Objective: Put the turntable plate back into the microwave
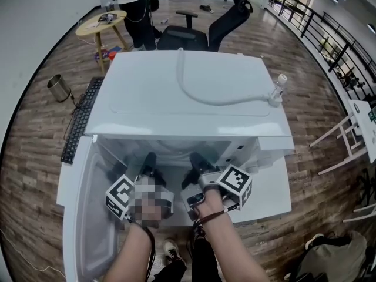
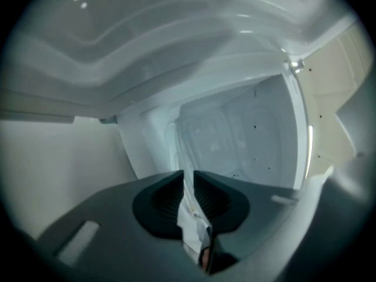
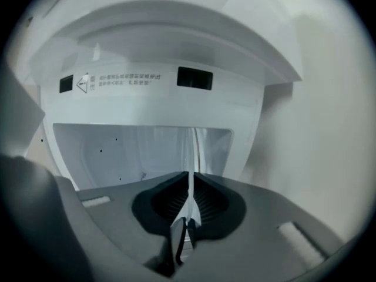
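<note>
The white microwave [image 1: 188, 93] stands on a table with its door [image 1: 88, 216] swung open to the left. Both grippers reach into its cavity side by side, the left gripper [image 1: 147, 162] beside the right gripper [image 1: 197, 162]; the microwave's top hides their tips in the head view. The clear glass turntable plate [image 2: 190, 207] shows edge-on in the left gripper view, pinched between the jaws of the left gripper [image 2: 187, 178]. In the right gripper view the plate's thin rim [image 3: 191, 151] runs between the pads of the right gripper [image 3: 190, 178], which is shut on it.
A pale hose [image 1: 211, 98] lies on top of the microwave. A black keyboard [image 1: 79, 122] lies left of it. Behind are an office chair [image 1: 205, 31], a round wooden stool table [image 1: 103, 25], a metal bin [image 1: 57, 87] and a standing person [image 1: 132, 4].
</note>
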{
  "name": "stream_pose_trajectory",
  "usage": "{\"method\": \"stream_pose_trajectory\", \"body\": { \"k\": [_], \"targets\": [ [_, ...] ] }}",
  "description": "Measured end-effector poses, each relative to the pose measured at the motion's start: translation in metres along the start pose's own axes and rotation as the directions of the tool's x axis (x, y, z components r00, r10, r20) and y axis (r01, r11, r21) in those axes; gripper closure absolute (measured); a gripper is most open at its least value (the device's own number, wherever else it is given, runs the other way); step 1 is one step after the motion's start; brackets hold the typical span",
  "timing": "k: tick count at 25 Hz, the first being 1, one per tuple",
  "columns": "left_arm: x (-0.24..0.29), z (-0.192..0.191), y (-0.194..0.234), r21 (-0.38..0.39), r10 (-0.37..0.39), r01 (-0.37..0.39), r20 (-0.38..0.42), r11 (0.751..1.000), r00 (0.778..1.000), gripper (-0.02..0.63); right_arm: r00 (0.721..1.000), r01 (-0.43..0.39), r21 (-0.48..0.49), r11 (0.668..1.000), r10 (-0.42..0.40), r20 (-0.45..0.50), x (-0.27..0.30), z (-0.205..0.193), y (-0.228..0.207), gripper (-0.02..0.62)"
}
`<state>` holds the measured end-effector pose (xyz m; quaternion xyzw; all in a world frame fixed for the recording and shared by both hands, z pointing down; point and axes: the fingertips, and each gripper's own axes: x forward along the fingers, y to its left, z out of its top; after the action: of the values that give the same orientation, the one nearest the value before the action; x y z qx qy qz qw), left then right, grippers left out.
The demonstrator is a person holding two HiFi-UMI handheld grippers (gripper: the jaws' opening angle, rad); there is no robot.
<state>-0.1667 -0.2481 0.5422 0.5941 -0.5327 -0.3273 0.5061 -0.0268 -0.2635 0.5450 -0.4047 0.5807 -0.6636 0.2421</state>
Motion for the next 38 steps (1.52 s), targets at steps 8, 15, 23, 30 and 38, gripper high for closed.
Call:
{"method": "stream_pose_trajectory", "body": {
  "k": [8,15,23,30,38],
  "targets": [
    [0.003,0.004,-0.004,0.053,0.005,-0.007,0.028,0.999,1.0,0.568,0.999,-0.033,0.033,0.999,0.034,-0.035,-0.006,-0.013,0.004,0.563],
    [-0.001,0.001,-0.003,0.049,-0.011,0.01,0.019,0.999,1.0,0.564,0.996,-0.017,-0.009,1.0,0.016,-0.084,0.011,-0.018,0.0,0.563],
    [-0.005,-0.002,-0.002,0.006,-0.057,0.056,0.027,0.998,0.998,0.548,0.996,-0.031,-0.008,0.999,0.03,-0.084,0.01,-0.017,0.0,0.563],
    [-0.008,-0.004,-0.001,-0.018,-0.058,0.059,0.026,0.998,0.998,0.534,0.996,-0.032,0.013,0.999,0.033,-0.085,0.005,-0.018,-0.002,0.563],
    [-0.012,-0.007,0.002,-0.031,-0.054,0.055,0.025,0.998,0.998,0.534,0.997,-0.025,0.007,1.0,0.026,-0.079,0.001,-0.018,-0.006,0.563]
  ]
}}
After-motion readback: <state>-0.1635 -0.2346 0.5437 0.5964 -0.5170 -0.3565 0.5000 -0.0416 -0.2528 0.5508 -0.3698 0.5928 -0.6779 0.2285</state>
